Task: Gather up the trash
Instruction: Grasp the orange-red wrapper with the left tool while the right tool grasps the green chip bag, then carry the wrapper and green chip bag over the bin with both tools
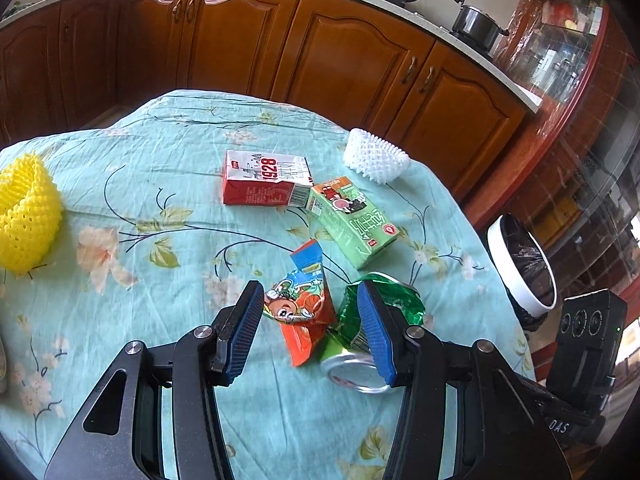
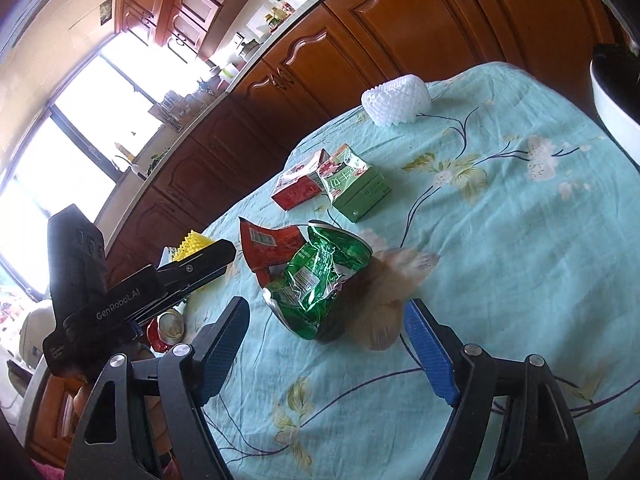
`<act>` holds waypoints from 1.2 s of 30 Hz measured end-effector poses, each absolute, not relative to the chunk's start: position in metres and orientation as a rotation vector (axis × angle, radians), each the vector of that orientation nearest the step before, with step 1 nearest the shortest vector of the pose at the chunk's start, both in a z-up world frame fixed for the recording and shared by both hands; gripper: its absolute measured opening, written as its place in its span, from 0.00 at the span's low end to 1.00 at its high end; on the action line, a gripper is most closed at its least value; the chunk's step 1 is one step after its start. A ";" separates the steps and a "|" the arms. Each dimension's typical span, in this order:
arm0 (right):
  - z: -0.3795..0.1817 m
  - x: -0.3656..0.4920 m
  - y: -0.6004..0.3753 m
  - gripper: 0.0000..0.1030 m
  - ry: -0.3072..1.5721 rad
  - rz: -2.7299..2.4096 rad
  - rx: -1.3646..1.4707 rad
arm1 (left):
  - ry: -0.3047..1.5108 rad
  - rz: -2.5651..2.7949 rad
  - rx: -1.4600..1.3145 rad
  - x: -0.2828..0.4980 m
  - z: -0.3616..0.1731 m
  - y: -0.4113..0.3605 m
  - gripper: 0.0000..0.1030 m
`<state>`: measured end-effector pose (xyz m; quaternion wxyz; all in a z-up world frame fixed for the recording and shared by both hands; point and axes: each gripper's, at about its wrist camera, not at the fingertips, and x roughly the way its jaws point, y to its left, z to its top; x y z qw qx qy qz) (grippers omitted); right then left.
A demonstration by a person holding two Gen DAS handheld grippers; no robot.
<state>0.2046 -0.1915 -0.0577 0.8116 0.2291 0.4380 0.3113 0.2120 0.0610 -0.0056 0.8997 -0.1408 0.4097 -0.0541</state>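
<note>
Left gripper (image 1: 310, 322) has its jaws partly spread, straddling the orange snack wrapper (image 1: 304, 312); the pads don't look pressed on it yet, and the right-hand pad sits against or over the crushed green can (image 1: 360, 332), can't tell which. Right gripper (image 2: 326, 346) has its jaws spread wide with nothing between them, lined up on the same can (image 2: 320, 276) from the other side. Remaining trash on the surface (image 1: 160, 184): red carton (image 1: 266, 178) and green carton (image 1: 352, 220) touching at a corner, white foam net (image 1: 376, 156) near the far edge, yellow foam net (image 1: 26, 212) at the left edge. Trash bin (image 1: 524, 264) stands off the surface on its right side, liner in, mouth open. Risks: wrapper and can are touching, so the left closing could catch the can's torn foil and drag both; both grippers converge on one pile, so a collision is likely if they go in together. Crumpled can is irregular and could slip or squirt out of the right's pads toward the edge. Wrapper is thin and flat, so the pads may pinch the cloth instead. Room: open cloth in front of the right gripper and left of the pile; bin side is close to the edge, so carry over it, don't slide.
</note>
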 end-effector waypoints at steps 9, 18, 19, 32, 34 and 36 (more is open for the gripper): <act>-0.077 0.228 -0.179 0.49 1.001 0.673 0.566 | 0.895 -0.172 -0.311 0.229 -0.022 0.065 0.21; -0.074 0.226 -0.179 0.13 0.991 0.713 0.547 | 0.869 -0.186 -0.267 0.223 -0.015 0.056 0.07; -0.070 0.224 -0.181 0.13 0.981 0.706 0.534 | 0.864 -0.188 -0.268 0.222 -0.013 0.056 0.06; -0.027 0.203 -0.246 0.12 0.814 0.584 0.446 | 0.801 -0.303 -0.164 0.204 0.020 -0.007 0.06; -0.021 0.199 -0.256 0.12 0.793 0.557 0.428 | 0.798 -0.326 -0.143 0.203 0.022 -0.021 0.06; -0.017 0.197 -0.265 0.12 0.780 0.534 0.424 | 0.798 -0.348 -0.128 0.202 0.023 -0.034 0.06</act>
